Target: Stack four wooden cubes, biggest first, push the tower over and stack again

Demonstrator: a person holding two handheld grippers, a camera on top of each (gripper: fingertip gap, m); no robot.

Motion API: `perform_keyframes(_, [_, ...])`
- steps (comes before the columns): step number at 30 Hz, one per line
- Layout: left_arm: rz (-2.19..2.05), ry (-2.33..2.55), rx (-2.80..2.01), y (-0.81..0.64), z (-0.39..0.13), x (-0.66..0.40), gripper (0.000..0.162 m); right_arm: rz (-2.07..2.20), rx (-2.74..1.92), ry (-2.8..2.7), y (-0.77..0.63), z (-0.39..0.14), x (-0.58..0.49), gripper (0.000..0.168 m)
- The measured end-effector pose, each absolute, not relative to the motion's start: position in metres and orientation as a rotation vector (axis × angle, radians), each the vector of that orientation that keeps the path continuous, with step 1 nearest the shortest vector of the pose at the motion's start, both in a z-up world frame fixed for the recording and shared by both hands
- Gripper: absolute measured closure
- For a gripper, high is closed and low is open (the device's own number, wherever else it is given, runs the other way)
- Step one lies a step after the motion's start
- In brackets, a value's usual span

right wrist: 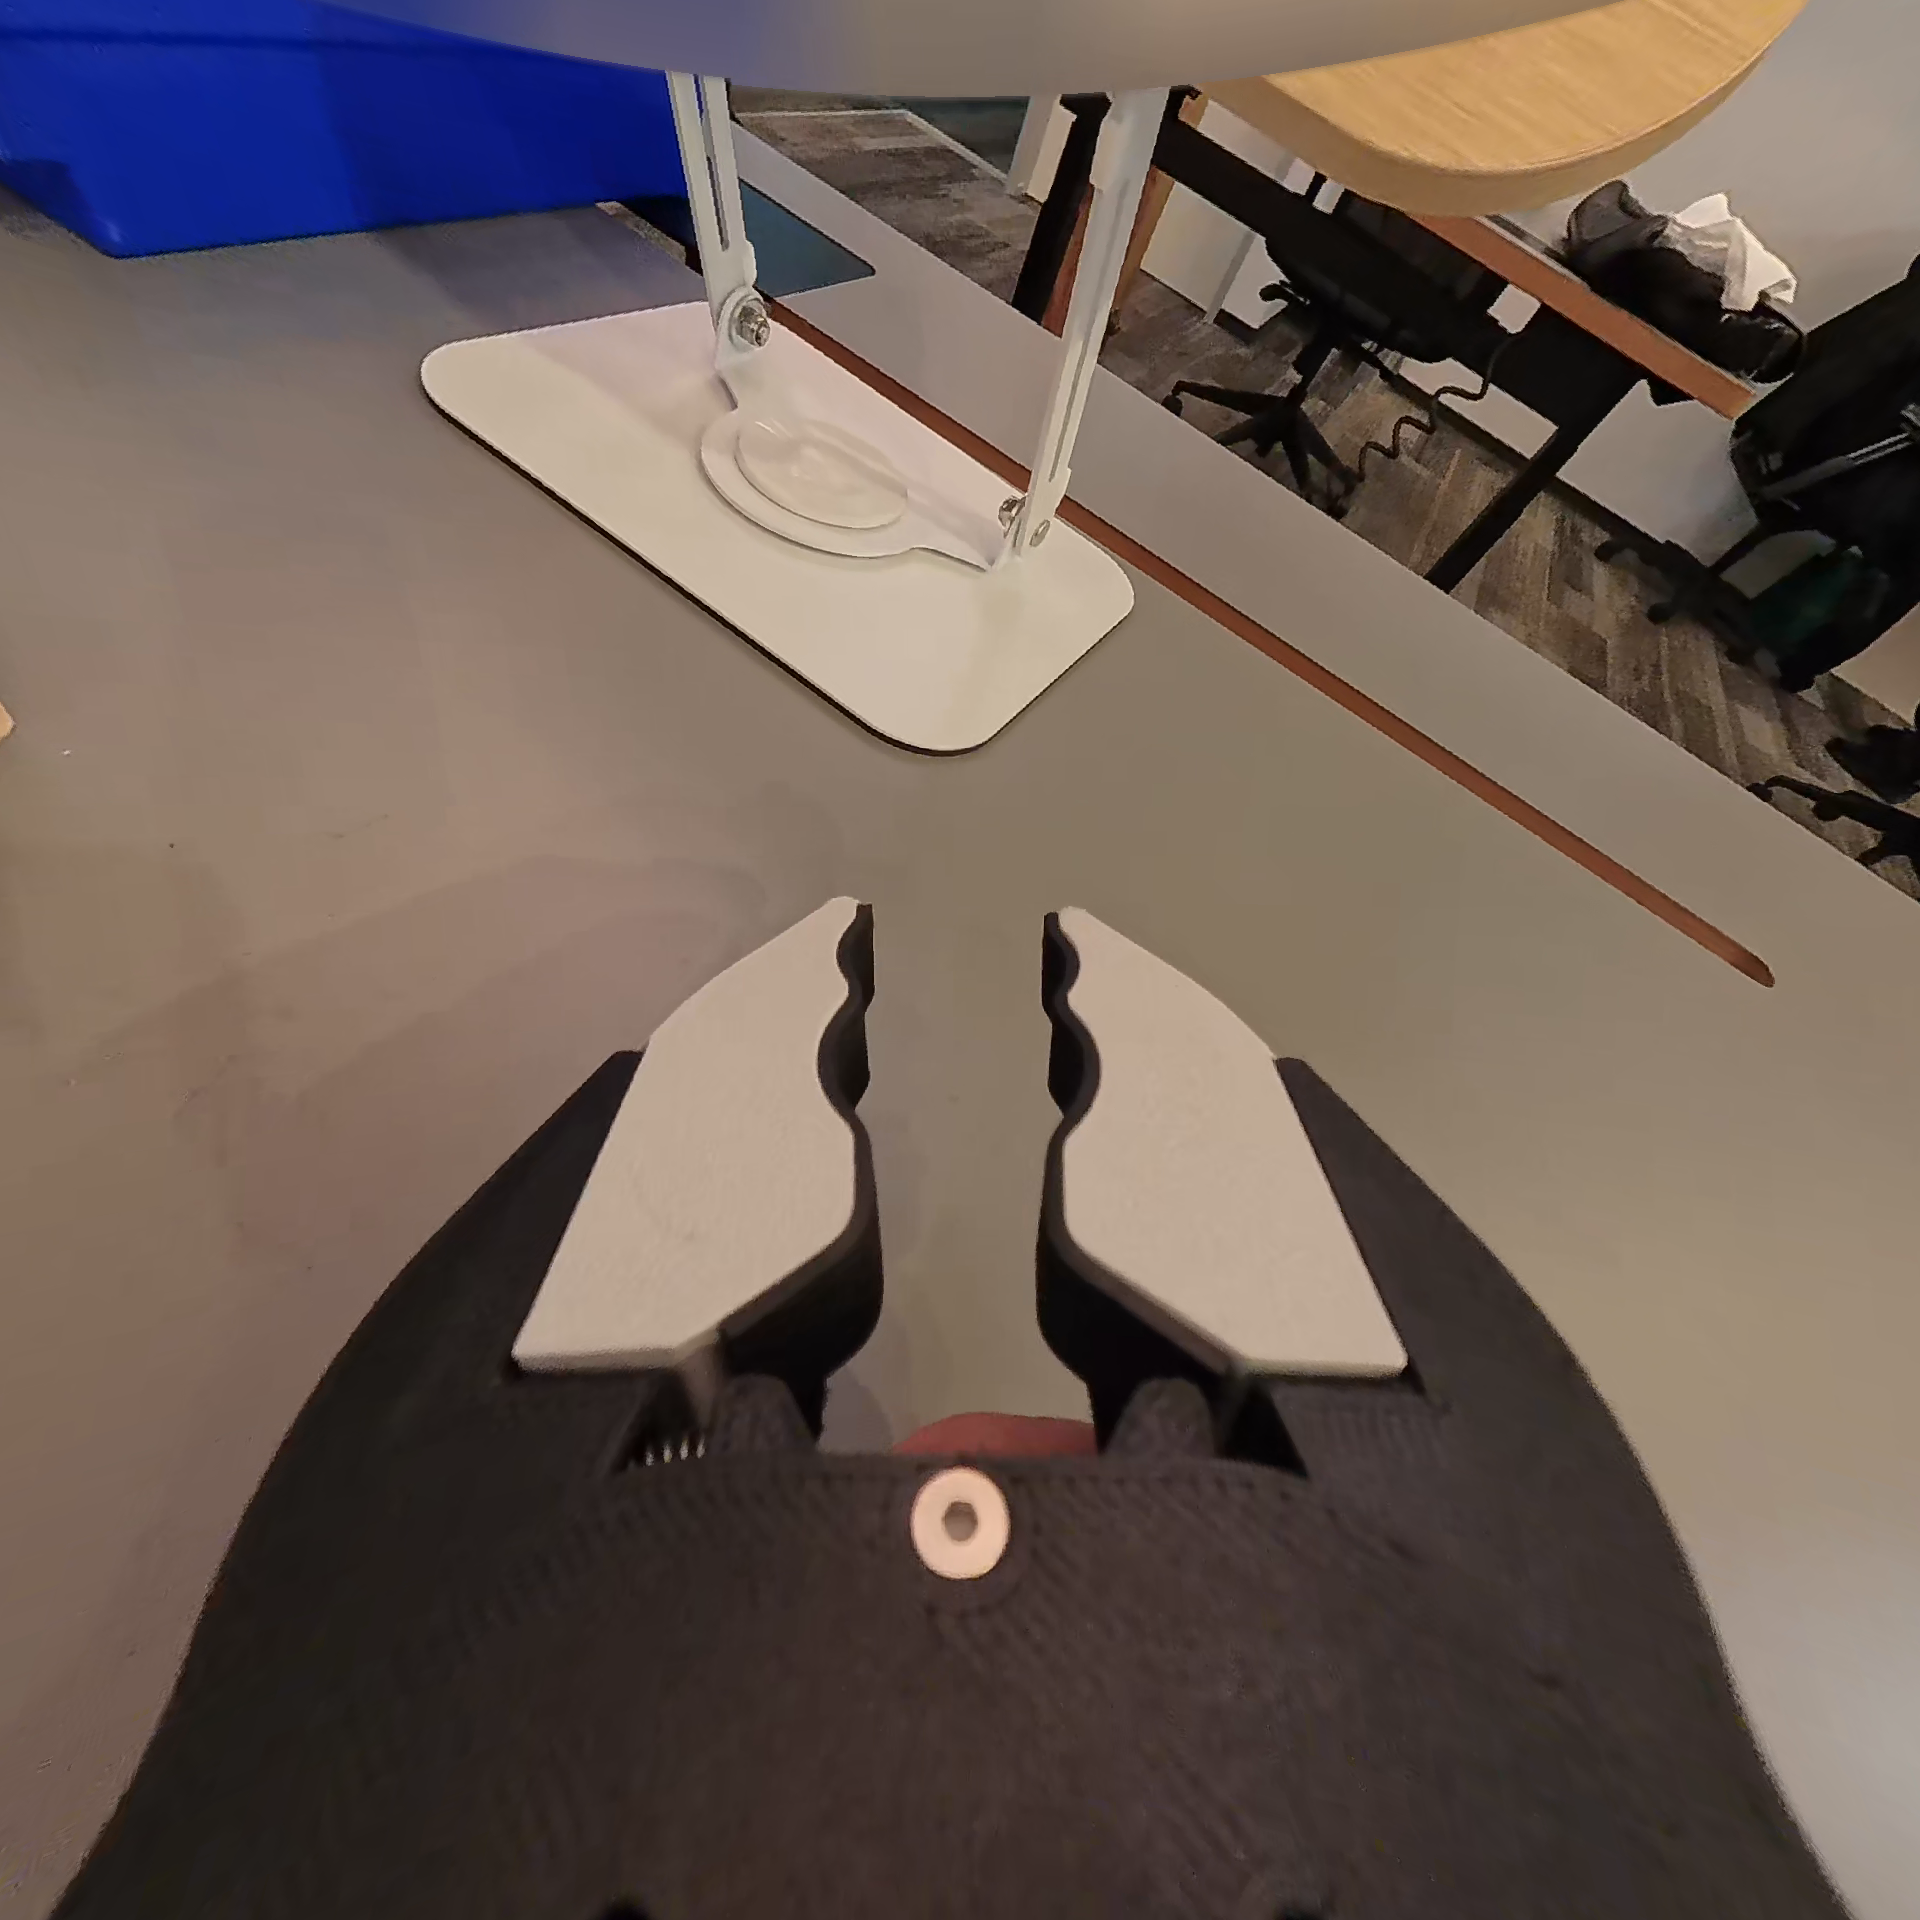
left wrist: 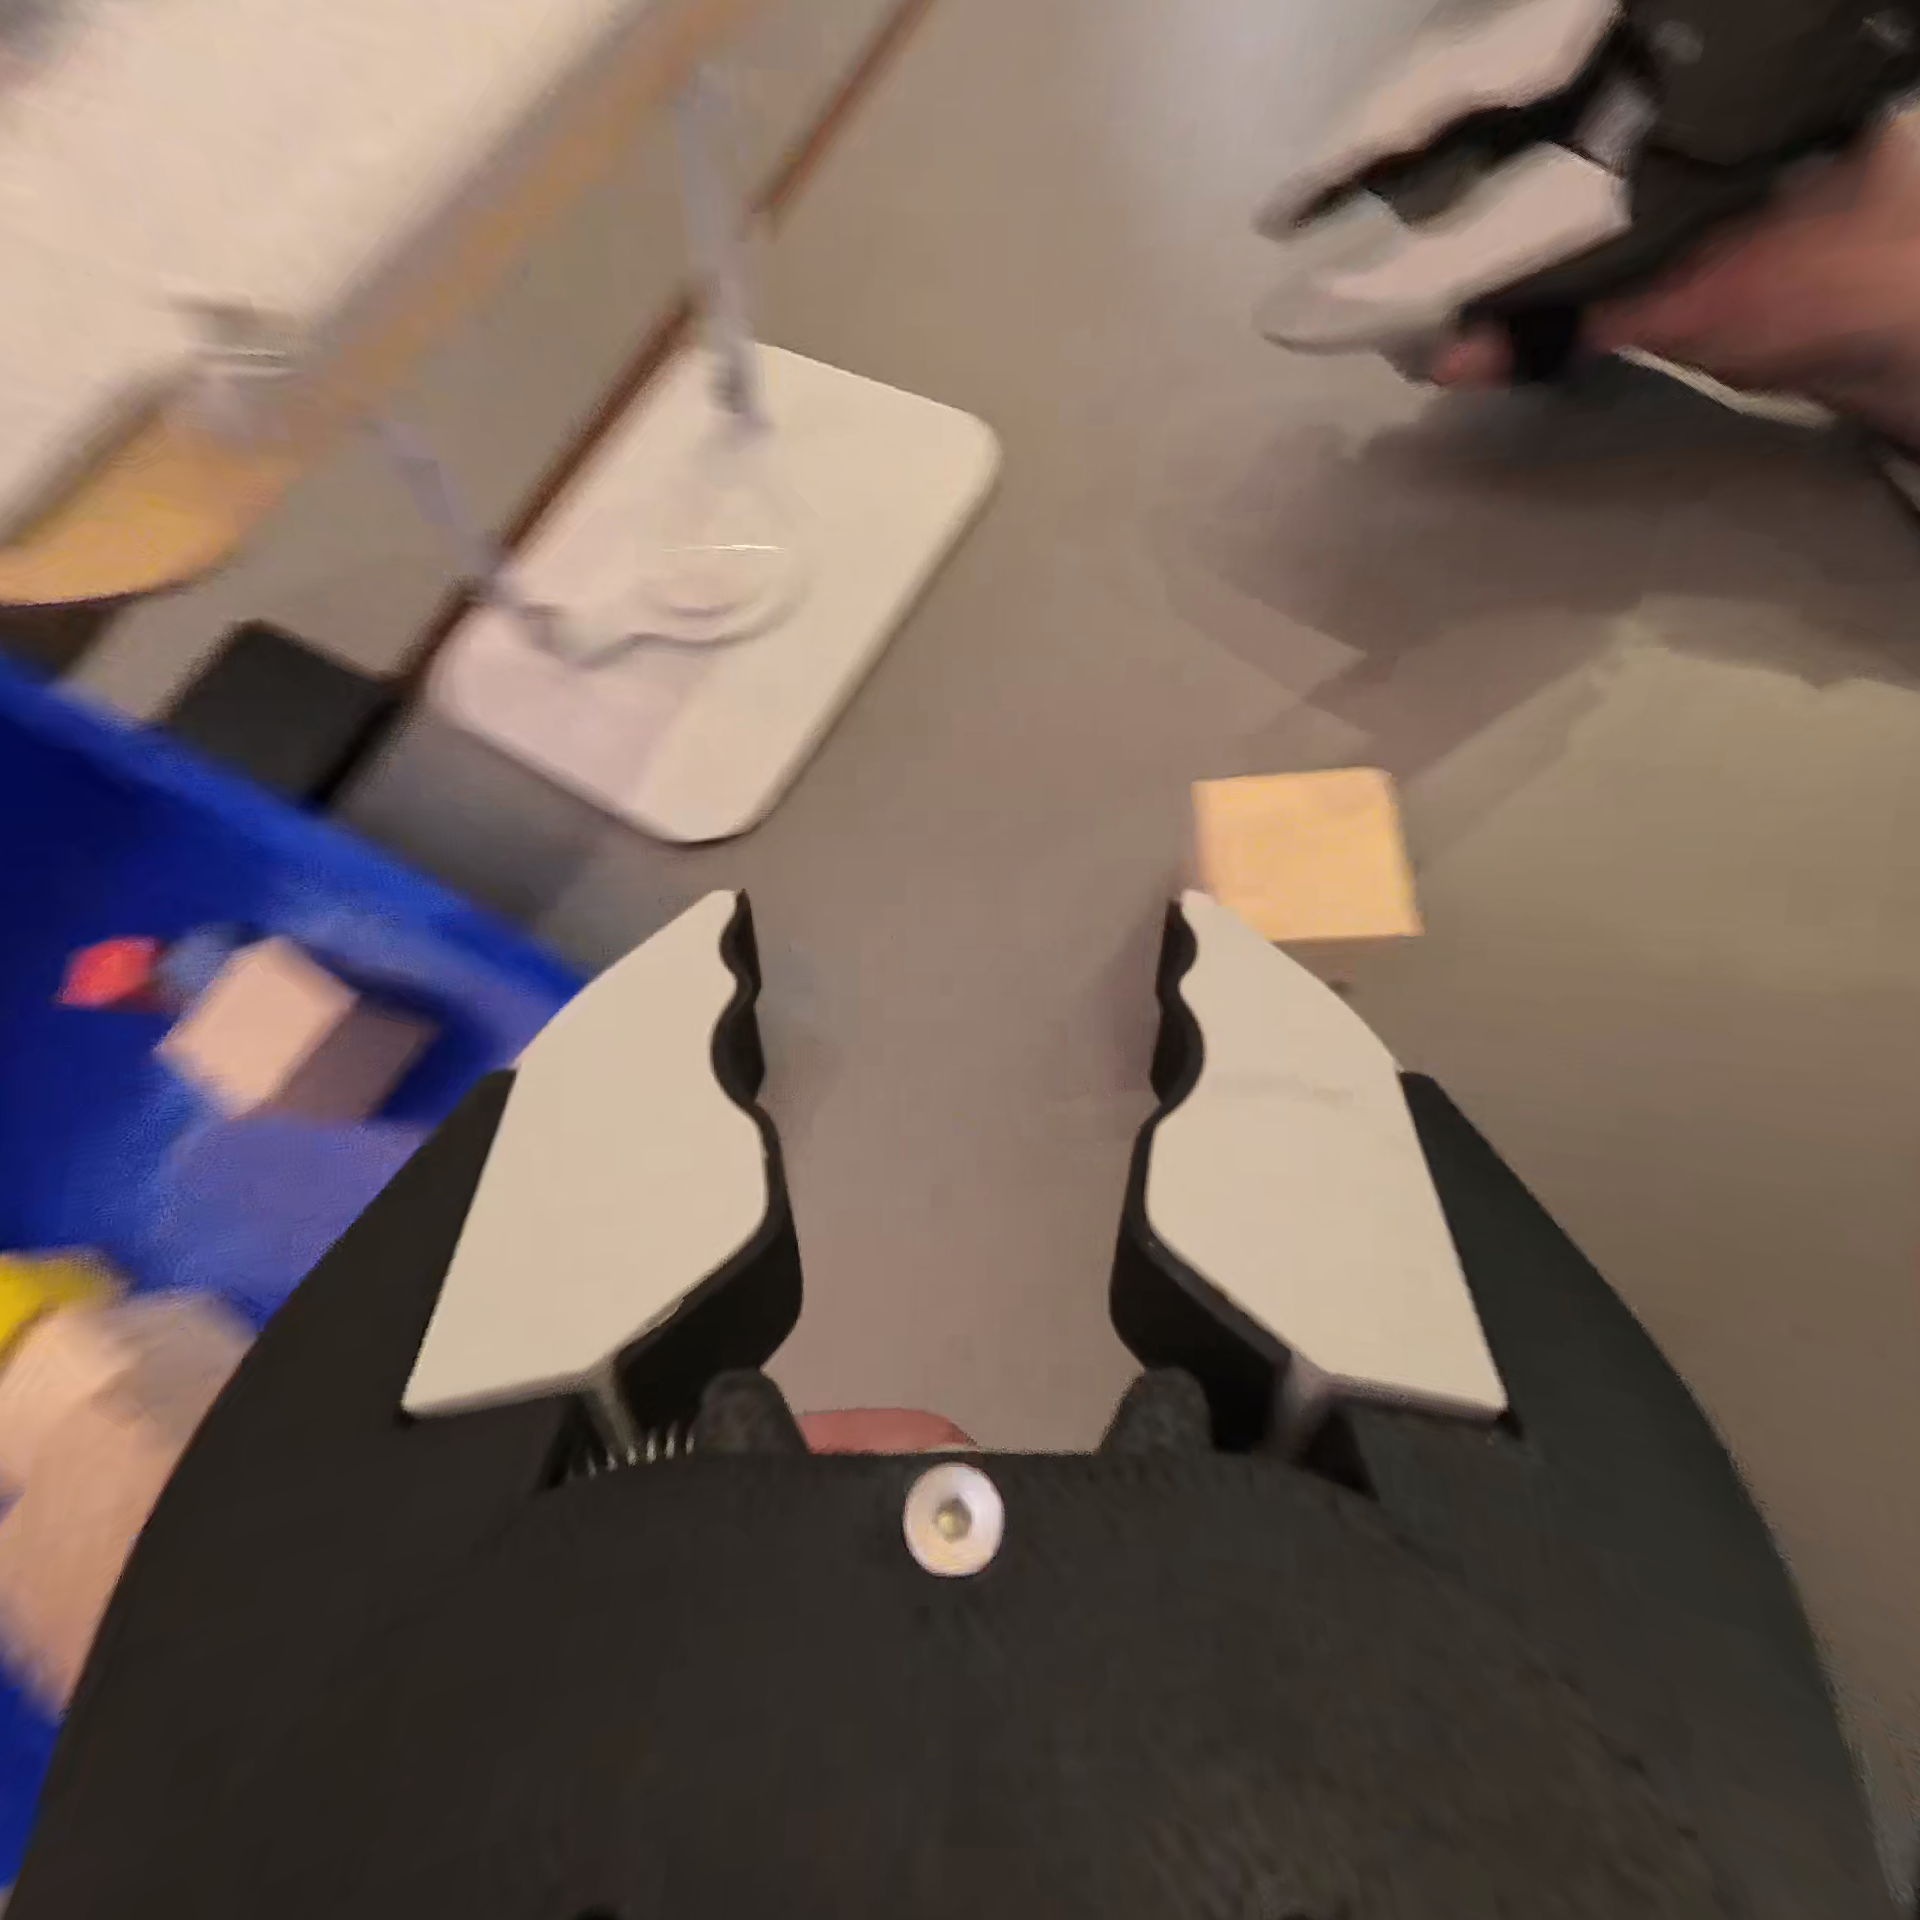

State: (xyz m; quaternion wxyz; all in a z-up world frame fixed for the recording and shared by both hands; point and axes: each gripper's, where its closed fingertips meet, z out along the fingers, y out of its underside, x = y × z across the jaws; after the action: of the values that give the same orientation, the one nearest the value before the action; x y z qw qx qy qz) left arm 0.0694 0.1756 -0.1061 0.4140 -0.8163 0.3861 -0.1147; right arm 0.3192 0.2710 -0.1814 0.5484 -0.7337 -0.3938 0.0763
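Observation:
In the blurred left wrist view a light wooden cube (left wrist: pixel 1304 852) sits on the grey table, just beyond and right of my right fingertip. My left gripper (left wrist: pixel 956 909) is open and empty above the table. Another wooden cube (left wrist: pixel 291 1029) lies inside the blue bin (left wrist: pixel 208 873) at the left. The right gripper (left wrist: pixel 1455 208) shows far off at the top right, held by a hand. In the right wrist view my right gripper (right wrist: pixel 956 925) is open with a narrower gap and empty over bare table. No cube shows in that view.
A white stand base (left wrist: pixel 727 603) with thin white legs stands on the table ahead; it also shows in the right wrist view (right wrist: pixel 644 457). The blue bin (right wrist: pixel 312 125) is at the far left there. The table's far edge (right wrist: pixel 1455 748) runs diagonally, with chairs and desks beyond. My left gripper's tips are some 10 cm from the light wooden cube (left wrist: pixel 1304 852).

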Motion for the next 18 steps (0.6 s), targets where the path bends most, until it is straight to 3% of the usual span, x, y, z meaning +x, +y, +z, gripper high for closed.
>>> perform_keyframes(5, [-0.203, 0.525, -2.058, 0.244, -0.062, -0.036, 0.096, 0.186, -1.742, -0.929, 0.271, -0.182, 0.319, 0.137])
perform_keyframes(10, [-0.037, 0.379, -2.297, 0.295, -0.104, -0.078, 0.103, 0.188, -1.750, -0.926, 0.273, -0.183, 0.320, 0.137])
perform_keyframes(18, [0.008, 0.274, -2.551, 0.332, -0.168, -0.083, 0.084, 0.192, -1.753, -0.919, 0.273, -0.182, 0.321, 0.138])
